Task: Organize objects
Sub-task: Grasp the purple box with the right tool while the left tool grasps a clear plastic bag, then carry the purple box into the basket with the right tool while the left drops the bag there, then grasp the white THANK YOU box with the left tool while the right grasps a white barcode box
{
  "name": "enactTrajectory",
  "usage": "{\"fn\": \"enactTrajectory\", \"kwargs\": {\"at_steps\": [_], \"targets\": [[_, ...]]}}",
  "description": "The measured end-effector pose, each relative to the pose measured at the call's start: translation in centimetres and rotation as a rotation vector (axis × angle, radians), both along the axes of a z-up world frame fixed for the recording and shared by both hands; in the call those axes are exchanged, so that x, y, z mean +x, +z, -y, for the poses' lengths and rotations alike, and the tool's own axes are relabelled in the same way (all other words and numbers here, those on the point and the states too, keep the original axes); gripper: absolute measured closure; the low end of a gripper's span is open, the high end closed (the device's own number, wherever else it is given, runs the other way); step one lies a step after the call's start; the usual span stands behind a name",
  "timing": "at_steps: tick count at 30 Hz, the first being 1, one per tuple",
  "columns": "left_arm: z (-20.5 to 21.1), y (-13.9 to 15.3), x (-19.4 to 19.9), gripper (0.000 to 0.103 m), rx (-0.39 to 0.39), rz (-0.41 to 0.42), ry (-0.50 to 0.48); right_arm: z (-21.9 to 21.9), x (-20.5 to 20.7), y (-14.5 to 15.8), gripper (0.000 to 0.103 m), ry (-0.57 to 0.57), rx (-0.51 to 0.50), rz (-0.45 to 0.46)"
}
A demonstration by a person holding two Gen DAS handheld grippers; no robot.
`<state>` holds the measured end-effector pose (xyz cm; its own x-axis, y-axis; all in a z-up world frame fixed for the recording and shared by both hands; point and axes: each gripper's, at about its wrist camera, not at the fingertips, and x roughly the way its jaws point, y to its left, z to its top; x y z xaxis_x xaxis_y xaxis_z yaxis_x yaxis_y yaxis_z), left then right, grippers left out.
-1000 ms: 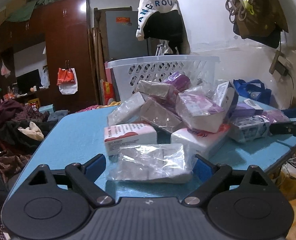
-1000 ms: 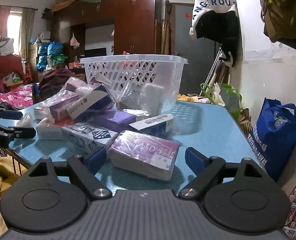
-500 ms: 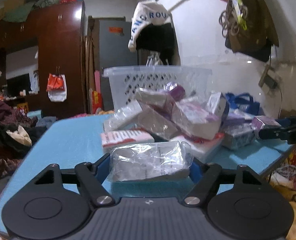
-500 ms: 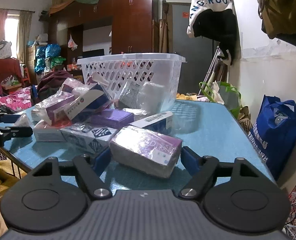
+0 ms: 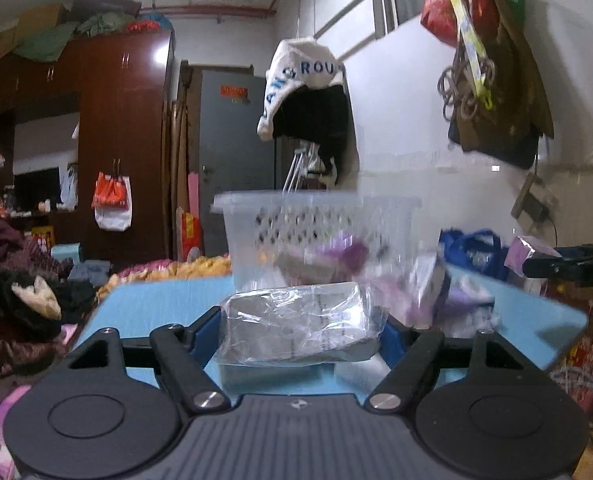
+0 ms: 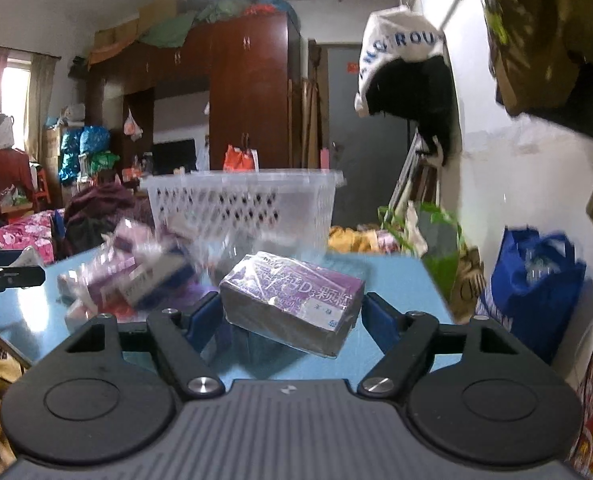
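The plastic-wrapped grey packet (image 5: 300, 322) sits centre-low in the left wrist view, clamped between the blue pads of the left gripper (image 5: 302, 330) and raised clear of the blue table (image 5: 152, 304). In the right wrist view the purple box (image 6: 292, 300) fills the same spot, pinched by the right gripper (image 6: 292, 322) and tilted, its right end lower. Both sets of jaws have just closed in onto their loads and now press on them. Behind each load, in the middle of both frames, stands the white perforated basket (image 6: 240, 200), with the blurred heap of other packets (image 6: 136, 276) at its foot, lower left in the right view. Judging from this, the step is carrying both items to the basket. To do it well, lift each above the rim before moving forward, keep the squeeze steady since the film wrap looks slippery, level the purple box, and keep the two grippers well apart.
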<state>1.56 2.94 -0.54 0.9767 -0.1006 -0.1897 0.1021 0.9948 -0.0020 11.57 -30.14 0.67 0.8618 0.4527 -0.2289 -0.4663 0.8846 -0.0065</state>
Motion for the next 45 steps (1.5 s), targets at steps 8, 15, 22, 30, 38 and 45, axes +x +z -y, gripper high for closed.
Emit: {"fn": "enactTrajectory", "kwargs": {"at_steps": [8,15,22,30,38,45], "targets": [[-0.1,7.3,6.9,0.023,-0.027,0.049,-0.030,-4.7,3.7,6.0,0.024,0.066,-0.015,0.118],[-0.4,10.5,20.1,0.023,-0.093,-0.109,-0.030,-12.3,14.1,8.5,0.024,0.089,-0.146,0.125],[-0.4,8.3,25.3,0.017,-0.147,-0.207,-0.026,-13.9,18.4,6.5,0.022,0.078,-0.149,0.080],[-1.9,8.6,23.7,0.000,-0.118,-0.216,0.098,-10.9,14.0,7.4,0.000,0.126,-0.057,0.112],[-5.3,5.6,12.1,0.006,-0.154,-0.102,0.103,-5.8,5.3,3.3,0.000,0.125,-0.072,0.082],[-5.4,0.0,5.4,0.006,-0.128,-0.129,0.075,-1.5,3.7,-1.4,0.002,0.107,0.043,-0.044]]}}
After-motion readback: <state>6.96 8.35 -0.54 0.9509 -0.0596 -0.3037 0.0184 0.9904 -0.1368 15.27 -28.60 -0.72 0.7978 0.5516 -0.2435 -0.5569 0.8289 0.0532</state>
